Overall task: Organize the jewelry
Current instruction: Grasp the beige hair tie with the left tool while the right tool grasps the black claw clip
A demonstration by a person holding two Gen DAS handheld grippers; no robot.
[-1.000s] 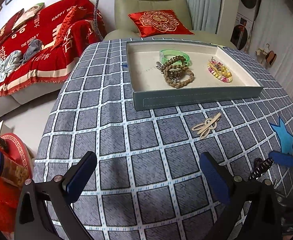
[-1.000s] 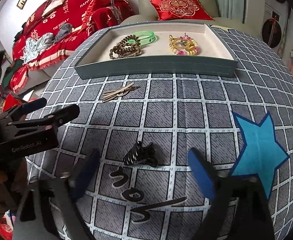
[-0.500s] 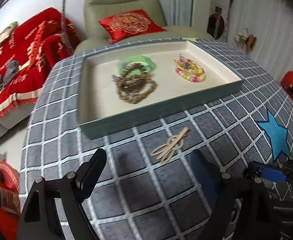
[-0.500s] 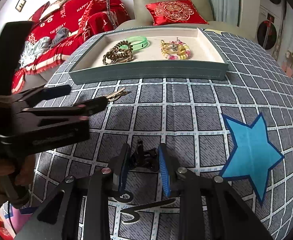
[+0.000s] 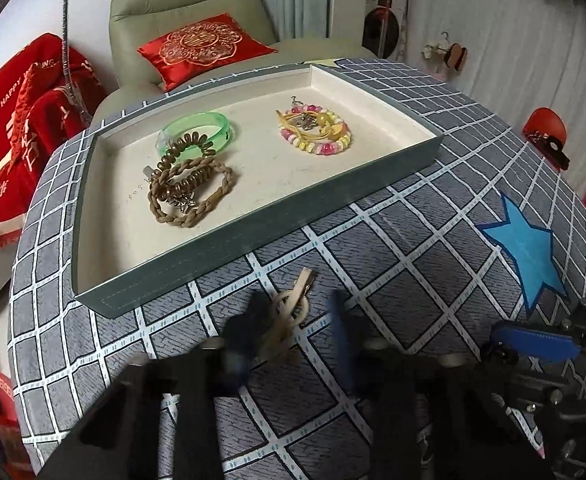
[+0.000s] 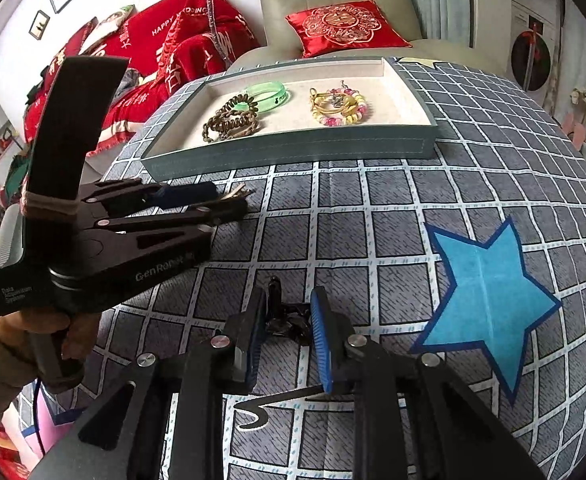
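Both pickups are under way on the counter. The left hand-held gripper, jaws apart, straddles the tan hair clip; it should close squarely. The right hand-held gripper, clamped on the black claw clip, was wide open a second ago. Next, the tray.

You see a tablecloth of grey squares crossed by white lines, with a bright blue star edged in darker blue. The tray you face is dull grey-green outside and cream inside. In it lie a translucent green bangle, a brown braided bracelet and a bead bracelet in pink, yellow and white. Your tan hair clip rests on the cloth; your black claw clip sits between blue pads. Behind, you have a red cushion with gold embroidery.
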